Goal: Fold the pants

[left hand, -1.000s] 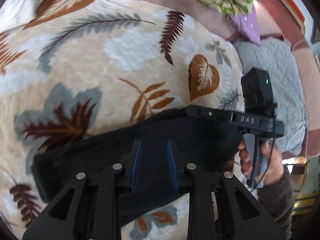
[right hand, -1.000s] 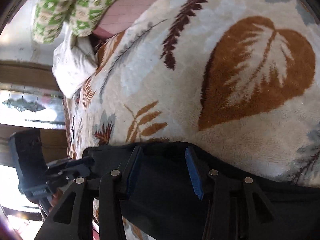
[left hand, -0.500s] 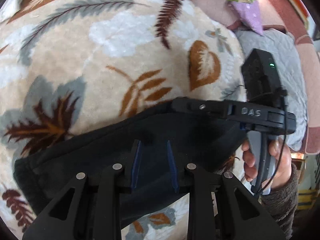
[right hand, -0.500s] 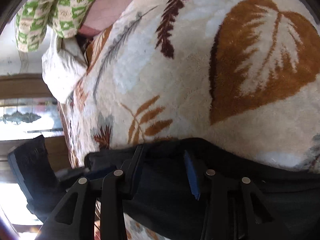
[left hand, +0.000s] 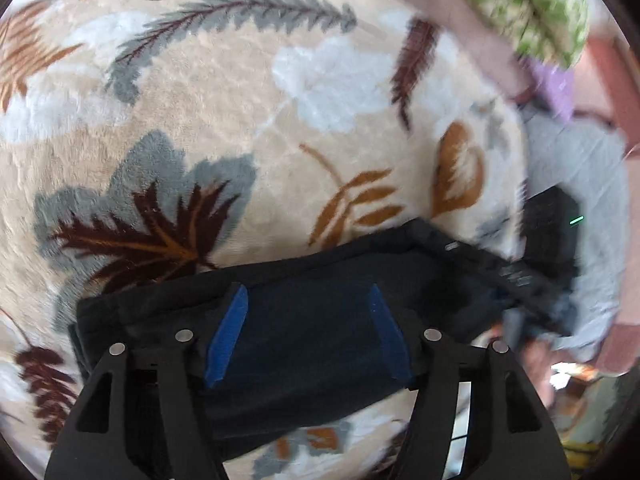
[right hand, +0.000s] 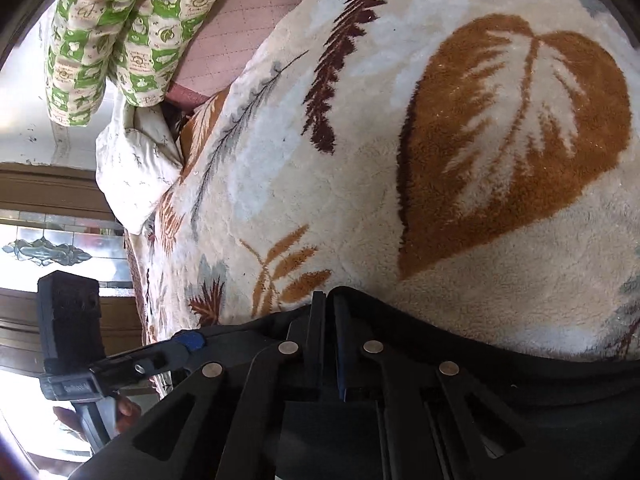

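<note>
The black pants (left hand: 312,344) lie folded in a long band on the leaf-patterned blanket (left hand: 280,120). My left gripper (left hand: 306,296) is open, its blue-padded fingers spread wide over the middle of the band. My right gripper (right hand: 329,304) has its fingers closed together at the far edge of the pants (right hand: 460,352), apparently pinching the fabric. The right gripper also shows in the left wrist view (left hand: 500,264) at the band's right end. The left gripper shows in the right wrist view (right hand: 168,354) at the left.
A green checked quilt (right hand: 112,28) and a white pillow (right hand: 132,164) lie at the head of the bed. A grey quilted cover (left hand: 580,184) lies to the right of the blanket. A pink bedsheet (right hand: 240,20) runs behind.
My left gripper has opened wide and let go of the pants. My right gripper has closed at the pants' edge. The left view has shifted towards the band's left end.
</note>
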Demonstrator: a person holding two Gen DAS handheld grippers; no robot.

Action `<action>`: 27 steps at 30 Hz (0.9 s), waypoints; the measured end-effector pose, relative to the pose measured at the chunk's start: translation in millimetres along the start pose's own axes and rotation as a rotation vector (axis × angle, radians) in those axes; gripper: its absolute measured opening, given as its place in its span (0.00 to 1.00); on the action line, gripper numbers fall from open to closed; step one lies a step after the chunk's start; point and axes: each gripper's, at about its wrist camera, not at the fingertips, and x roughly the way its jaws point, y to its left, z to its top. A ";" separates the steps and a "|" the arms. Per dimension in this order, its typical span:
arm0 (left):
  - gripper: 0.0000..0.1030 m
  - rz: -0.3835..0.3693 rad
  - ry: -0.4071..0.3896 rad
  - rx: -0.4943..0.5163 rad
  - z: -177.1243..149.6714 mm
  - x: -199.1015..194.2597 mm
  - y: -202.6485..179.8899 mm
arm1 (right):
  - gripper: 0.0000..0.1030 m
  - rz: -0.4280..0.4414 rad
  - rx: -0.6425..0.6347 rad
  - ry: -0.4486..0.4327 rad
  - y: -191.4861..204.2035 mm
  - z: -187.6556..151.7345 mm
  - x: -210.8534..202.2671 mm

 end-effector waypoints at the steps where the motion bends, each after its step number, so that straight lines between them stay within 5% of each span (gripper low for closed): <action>1: 0.61 0.033 0.019 0.009 0.6 4.4 -2.7 | 0.03 0.000 -0.002 0.000 0.4 0.0 0.1; 10: 0.60 0.199 -0.021 -0.070 11.2 26.5 -14.8 | 0.03 0.007 -0.001 -0.017 -0.2 -1.1 1.9; 12: 0.30 0.199 -0.080 -0.031 5.7 23.1 -22.4 | 0.03 0.012 0.002 -0.034 -0.1 -1.2 1.7; 15: 0.02 0.123 -0.098 -0.037 0.3 17.9 -20.0 | 0.03 0.036 0.012 -0.068 -0.1 -1.5 -0.8; 23: 0.02 0.109 -0.164 0.020 -5.8 -25.7 -4.3 | 0.03 0.068 0.010 -0.097 0.3 2.5 -3.4; 25: 0.09 0.142 -0.165 0.071 -7.8 -45.4 6.9 | 0.03 0.067 0.006 -0.088 -0.8 3.0 -1.4; 27: 0.31 0.131 -0.147 0.050 -5.3 -57.3 26.5 | 0.03 0.067 0.007 -0.085 -1.7 3.5 -0.4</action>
